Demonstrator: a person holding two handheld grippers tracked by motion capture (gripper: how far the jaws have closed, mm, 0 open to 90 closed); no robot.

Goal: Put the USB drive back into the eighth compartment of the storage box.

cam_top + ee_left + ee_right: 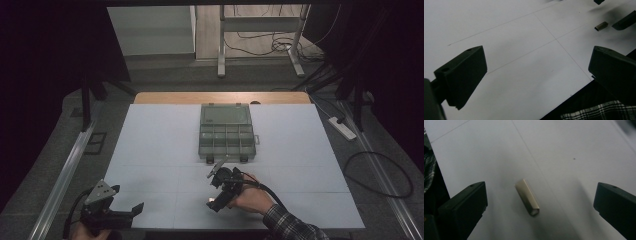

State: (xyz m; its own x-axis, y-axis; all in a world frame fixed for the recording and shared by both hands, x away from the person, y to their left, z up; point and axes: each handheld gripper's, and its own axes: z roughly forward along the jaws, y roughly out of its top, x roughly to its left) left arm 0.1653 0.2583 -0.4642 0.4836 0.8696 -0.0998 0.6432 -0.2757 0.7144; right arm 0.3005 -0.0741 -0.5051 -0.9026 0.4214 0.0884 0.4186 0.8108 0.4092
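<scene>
the white table (150,150) is a broad matte sheet ruled by thin seams, with a strip of bare wood along its far edge. at its far middle sits a grey translucent organizer box (227,132), its lid raised toward the back and its tray split into small square compartments; whether they hold anything cannot be told. nearer the person, the right gripper (540,202) hangs over the small metal sleeve (527,196), its blunt black jaws spread wide to either side and touching nothing. the left gripper (536,75) waits over bare table near the front left edge, jaws likewise apart. the sleeve, a short, dull brass-coloured hollow piece with flat facets, lies on its side; the pickup looks only about to begin, with placing probably left.
</scene>
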